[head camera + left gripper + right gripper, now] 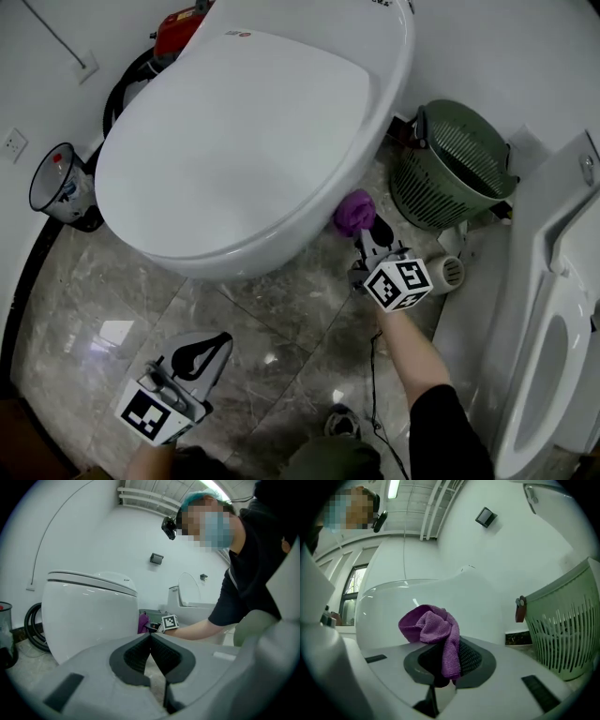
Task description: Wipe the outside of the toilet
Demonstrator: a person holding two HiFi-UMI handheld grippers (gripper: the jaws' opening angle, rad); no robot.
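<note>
A white toilet (pixel 244 141) with its lid down fills the middle of the head view; its bowl side also shows in the left gripper view (pixel 84 616) and in the right gripper view (pixel 436 602). My right gripper (pixel 373 234) is shut on a purple cloth (pixel 354 212) (pixel 436 630), which is pressed against the toilet's lower right side. The cloth shows small in the left gripper view (pixel 143 623). My left gripper (pixel 202 354) (pixel 150 637) hangs low over the floor in front of the bowl, shut with nothing between its jaws.
A green slatted basket (pixel 450 169) (pixel 567 630) stands just right of the cloth. A second white toilet (pixel 544 328) lies at the far right. A clear bin (pixel 61 183), a black hose (pixel 122 84) and a red item (pixel 183 28) sit at the left. The floor is grey marble tile (pixel 281 347).
</note>
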